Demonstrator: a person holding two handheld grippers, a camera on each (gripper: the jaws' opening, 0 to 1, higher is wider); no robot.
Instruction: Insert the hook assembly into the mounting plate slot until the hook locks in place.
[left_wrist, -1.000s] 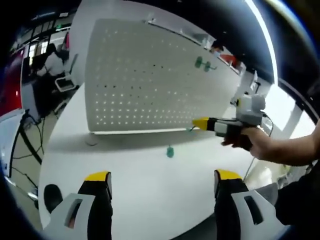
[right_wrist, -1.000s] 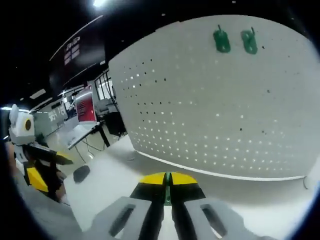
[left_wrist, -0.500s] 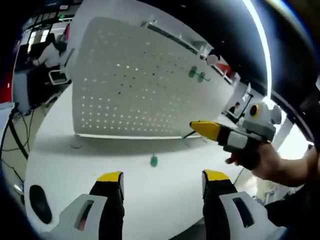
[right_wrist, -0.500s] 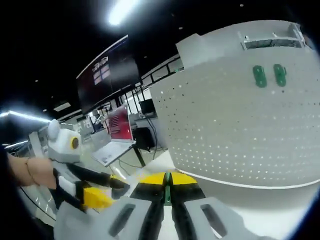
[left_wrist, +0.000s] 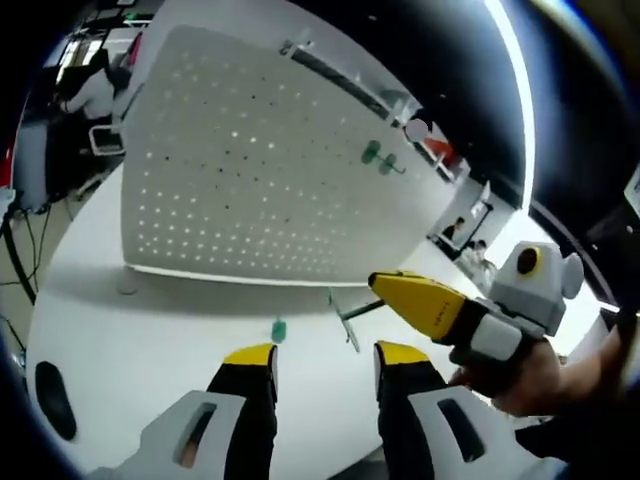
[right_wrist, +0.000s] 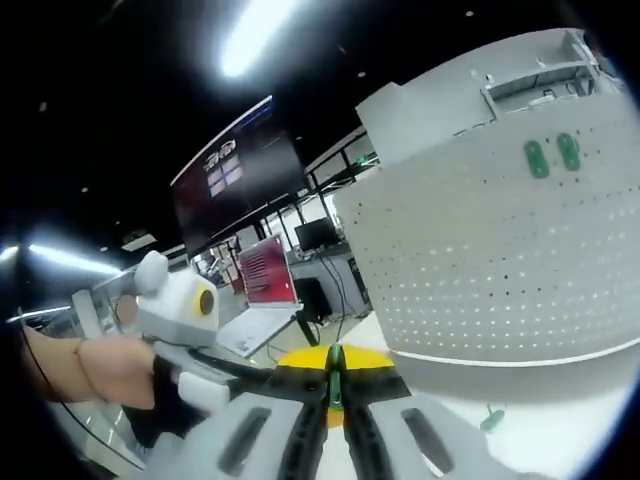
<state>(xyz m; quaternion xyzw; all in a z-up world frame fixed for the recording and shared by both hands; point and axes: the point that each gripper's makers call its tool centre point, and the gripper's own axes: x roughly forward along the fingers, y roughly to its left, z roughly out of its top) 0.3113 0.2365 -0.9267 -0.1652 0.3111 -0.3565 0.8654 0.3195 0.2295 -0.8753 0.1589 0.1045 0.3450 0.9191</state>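
Note:
The white perforated mounting plate (left_wrist: 250, 190) (right_wrist: 500, 260) stands upright on the white table (left_wrist: 130, 340). Two green hooks (left_wrist: 378, 157) (right_wrist: 551, 155) hang on its upper part. Another green hook (left_wrist: 279, 329) (right_wrist: 490, 420) lies on the table in front of the plate. My right gripper (left_wrist: 385, 285) (right_wrist: 335, 358) is shut on a green hook assembly (right_wrist: 335, 385), whose thin metal rod (left_wrist: 345, 318) sticks out from its yellow tips. A hand holds it at the right of the left gripper view. My left gripper (left_wrist: 326, 358) (right_wrist: 215, 385) is open, nothing between its jaws.
A dark oval object (left_wrist: 47, 385) lies on the table at the left edge. Desks, a red laptop screen (right_wrist: 268, 272) and a seated person (left_wrist: 88, 90) are behind and beside the plate. The table's near edge runs just under my left gripper.
The left gripper's jaws have closed in, leaving a narrower gap. The right gripper with its hook has come lower and closer to the left gripper. Both views have swung.

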